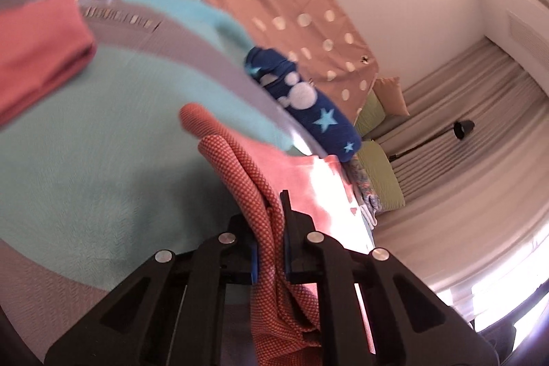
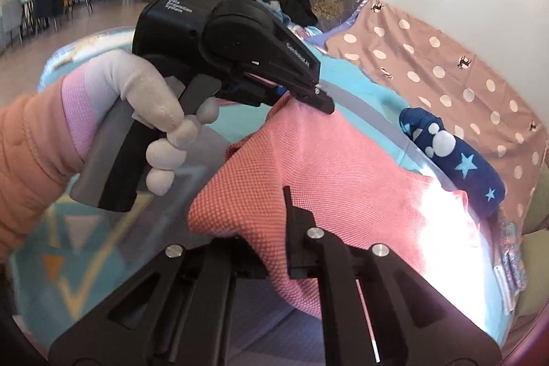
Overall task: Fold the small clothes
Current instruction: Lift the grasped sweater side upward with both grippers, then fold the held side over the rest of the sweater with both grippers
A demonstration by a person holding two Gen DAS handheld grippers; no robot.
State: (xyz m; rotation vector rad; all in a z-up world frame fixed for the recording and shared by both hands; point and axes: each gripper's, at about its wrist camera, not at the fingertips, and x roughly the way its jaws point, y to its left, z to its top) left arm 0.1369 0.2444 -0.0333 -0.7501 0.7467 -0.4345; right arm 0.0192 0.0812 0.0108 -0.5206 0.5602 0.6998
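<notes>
Your left gripper (image 2: 320,98) carries the print "CenRoboAI" on its side; the words on the rear housing are too small to read. Its jaws are clenched on a bunched edge of the coral waffle-knit garment (image 2: 336,167), which hangs over the teal quilted bedspread (image 1: 85,153). Your right gripper (image 2: 274,249) pinches the same garment's near edge. A navy star-print roll (image 2: 456,160) lies beside the polka-dot brown cloth (image 2: 446,64).

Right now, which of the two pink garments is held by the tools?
The pink mesh-knit garment, clamped in the left tool and the right tool. The other pink garment lies folded on the bedspread, untouched.
</notes>
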